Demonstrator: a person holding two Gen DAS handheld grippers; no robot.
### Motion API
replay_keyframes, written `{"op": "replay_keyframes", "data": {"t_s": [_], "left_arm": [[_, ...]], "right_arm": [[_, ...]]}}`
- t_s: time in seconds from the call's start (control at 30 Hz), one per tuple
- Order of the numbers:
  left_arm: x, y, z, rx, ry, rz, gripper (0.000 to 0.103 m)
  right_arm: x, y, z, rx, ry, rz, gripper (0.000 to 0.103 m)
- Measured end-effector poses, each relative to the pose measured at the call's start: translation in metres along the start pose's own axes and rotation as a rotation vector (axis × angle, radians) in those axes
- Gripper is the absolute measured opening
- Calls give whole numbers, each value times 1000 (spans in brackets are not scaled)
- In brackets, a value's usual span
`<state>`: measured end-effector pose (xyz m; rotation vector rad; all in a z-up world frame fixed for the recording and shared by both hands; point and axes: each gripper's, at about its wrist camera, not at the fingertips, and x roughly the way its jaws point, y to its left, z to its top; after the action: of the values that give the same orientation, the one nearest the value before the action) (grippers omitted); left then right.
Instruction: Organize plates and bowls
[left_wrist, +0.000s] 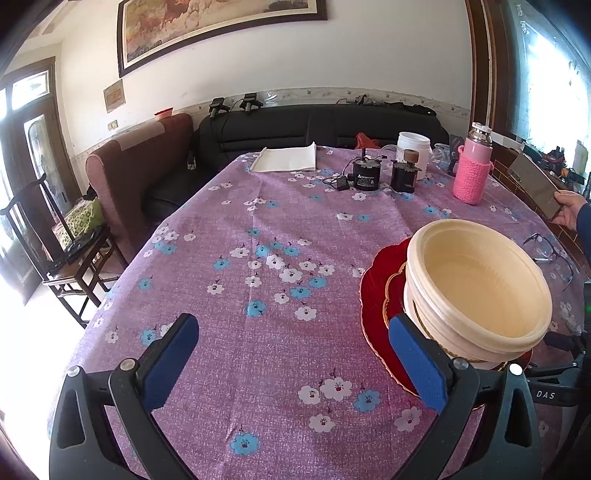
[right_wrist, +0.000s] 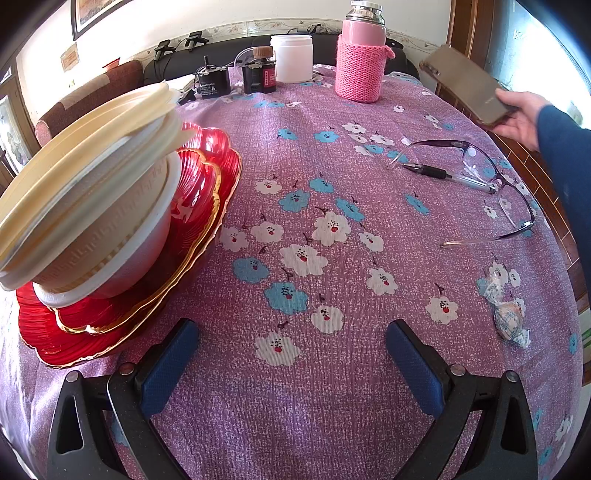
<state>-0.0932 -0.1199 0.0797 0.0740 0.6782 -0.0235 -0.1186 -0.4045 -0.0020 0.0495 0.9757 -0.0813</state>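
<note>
Blue-padded fingers (left_wrist: 417, 362) of the left gripper (left_wrist: 295, 354) stand spread and empty, one just beside the tilted stack of cream plastic bowls (left_wrist: 476, 291) on the scalloped red glass plates with gold rims (right_wrist: 199, 206), on the counter under a purple floral cloth (right_wrist: 332, 387). The right gripper (right_wrist: 291, 354) is likewise spread wide over bare cloth. Leaning as they do, the bowls could slide off if nudged, perhaps toward the clear-framed glasses (right_wrist: 491, 192) well apart.

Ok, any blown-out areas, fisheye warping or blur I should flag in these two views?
Left wrist view: window at upper right blown out white, door at left also bright; table edge bows from fisheye. Right wrist view: window glare at upper right, hand holding the phone slightly soft, bowls stretched near the left edge.
</note>
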Motion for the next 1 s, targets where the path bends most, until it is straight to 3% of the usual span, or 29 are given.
{"op": "replay_keyframes", "data": {"t_s": [0.7,1.0], "left_arm": [[-3,-10,-2,22,0,2,103],[-5,-18,-7,34,6,-56,103]], "right_arm": [[0,0,0,0,1,0,102],[0,0,0,1,1,0,102]]}}
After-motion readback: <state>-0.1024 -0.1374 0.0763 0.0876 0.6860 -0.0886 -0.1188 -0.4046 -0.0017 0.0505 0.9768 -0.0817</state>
